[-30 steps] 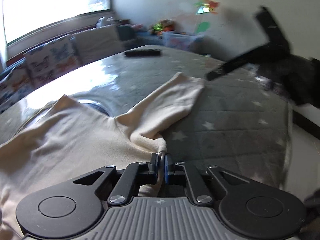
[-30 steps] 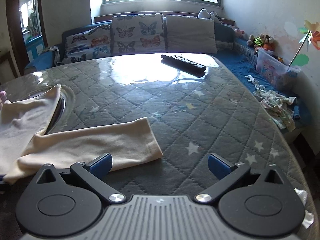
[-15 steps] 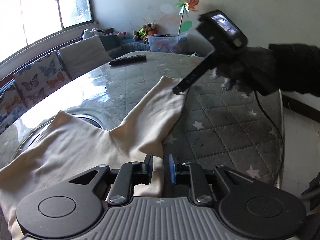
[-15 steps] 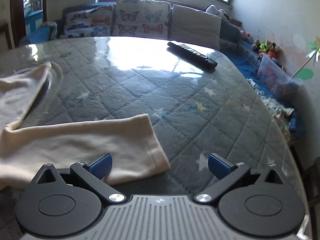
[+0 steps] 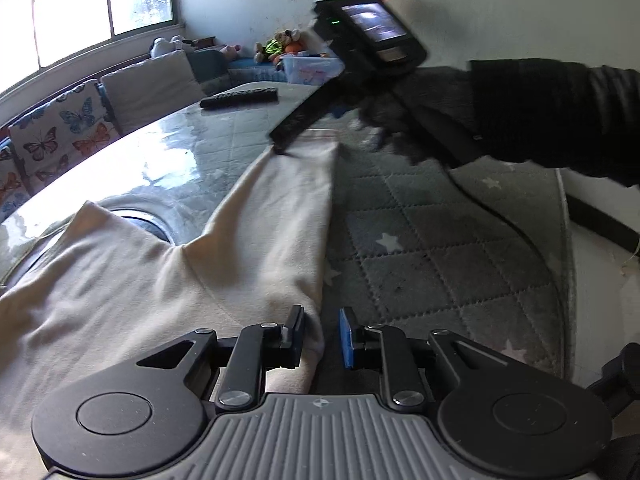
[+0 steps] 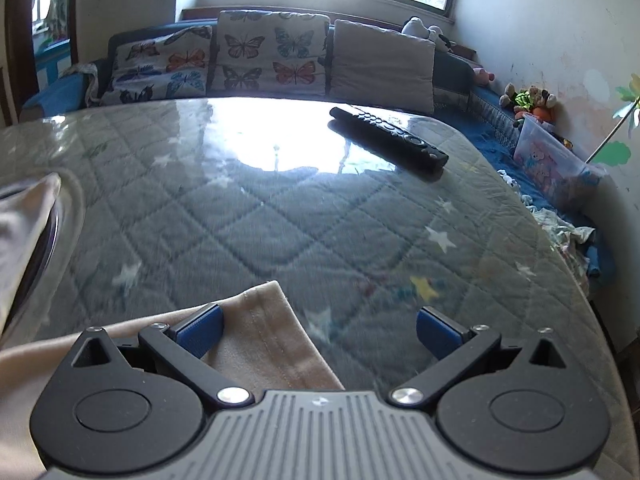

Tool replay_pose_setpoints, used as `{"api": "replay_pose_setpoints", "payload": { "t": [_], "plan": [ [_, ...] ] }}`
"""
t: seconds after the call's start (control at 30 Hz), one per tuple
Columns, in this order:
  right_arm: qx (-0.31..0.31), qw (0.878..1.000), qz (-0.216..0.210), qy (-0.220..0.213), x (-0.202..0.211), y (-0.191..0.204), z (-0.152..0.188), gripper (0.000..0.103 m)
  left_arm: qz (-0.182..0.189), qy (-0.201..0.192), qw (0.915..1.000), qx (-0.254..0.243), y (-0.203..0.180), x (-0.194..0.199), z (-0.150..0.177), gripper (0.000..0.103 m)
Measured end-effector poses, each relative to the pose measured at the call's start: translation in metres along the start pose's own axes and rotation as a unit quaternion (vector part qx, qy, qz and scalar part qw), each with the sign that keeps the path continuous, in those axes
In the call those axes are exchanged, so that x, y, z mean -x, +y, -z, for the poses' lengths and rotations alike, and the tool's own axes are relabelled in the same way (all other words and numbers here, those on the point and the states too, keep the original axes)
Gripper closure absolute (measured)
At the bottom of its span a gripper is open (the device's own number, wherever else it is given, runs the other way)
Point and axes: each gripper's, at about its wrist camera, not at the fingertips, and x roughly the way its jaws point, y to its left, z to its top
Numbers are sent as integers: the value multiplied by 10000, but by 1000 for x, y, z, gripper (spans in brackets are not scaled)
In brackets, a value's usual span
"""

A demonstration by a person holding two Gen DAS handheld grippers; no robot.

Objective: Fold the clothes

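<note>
Evidently the sleeve-folding step is in hand: the left gripper (image 5: 321, 334) is sitting at the near edge of the cream garment (image 5: 132, 280), its jaws slightly parted with the fabric's edge lying between them but not pinched; the right gripper (image 6: 318, 330) is hovering with its jaws spread wide over the sleeve cuff (image 6: 260, 320), the left blue pad just touching the cloth, the right pad over bare surface; nothing is being held by either one.

The garment is lying spread on the desk (image 6: 280, 208), its body filling the near left of the left wrist view and its sleeve (image 5: 280, 208) stretching away toward the far side, where the right gripper is meeting its end; judging from this, the next move is calling for the right gripper to settle lower, centre on the cuff and close on it, then carry the sleeve back across the body, while the left one is steadying or re-gripping the near edge.

The desk is covered in grey quilted cloth with star prints under a glossy sheet that is throwing window glare; a black remote control (image 6: 388, 140) is resting far right on it; beyond, butterfly cushions (image 6: 272, 56) are leaning along a blue sofa under a bright window, and soft toys (image 6: 528, 100) are crowding the far right corner beside a plastic box.
</note>
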Motion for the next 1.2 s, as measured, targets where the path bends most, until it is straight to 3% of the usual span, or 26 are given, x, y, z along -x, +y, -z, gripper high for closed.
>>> {"api": "replay_pose_setpoints", "payload": {
  "t": [0.3, 0.37, 0.47, 0.67, 0.8, 0.93, 1.07, 1.2],
  "plan": [
    [72, 9999, 103, -106, -6, 6, -11, 0, 104, -181, 9996, 210, 6, 9, 1, 78],
    [181, 9995, 186, -159, -1, 9, -10, 0, -30, -278, 9991, 334, 11, 17, 0, 64],
    [310, 9993, 82, -205, 13, 17, -8, 0, -269, -402, 9973, 548, 22, 32, 2, 54],
    [642, 9956, -611, -294, 46, 53, 3, 0, -1002, -386, 9888, 1041, 57, 58, 18, 49],
    [1053, 9884, -1034, -357, 63, 87, 5, 0, -1598, -192, 9728, 1667, 96, 69, 33, 49],
    [1320, 9817, -1325, -357, 67, 118, -2, 0, -2280, -63, 9466, 2279, 140, 79, 42, 49],
    [1428, 9795, -1381, -342, 56, 143, -19, 0, -2760, -48, 9206, 2761, 183, 88, 47, 49],
    [1297, 9816, -1374, -263, 34, 157, -35, 0, -3072, -53, 9025, 3019, 221, 93, 49, 46]
  ]
}}
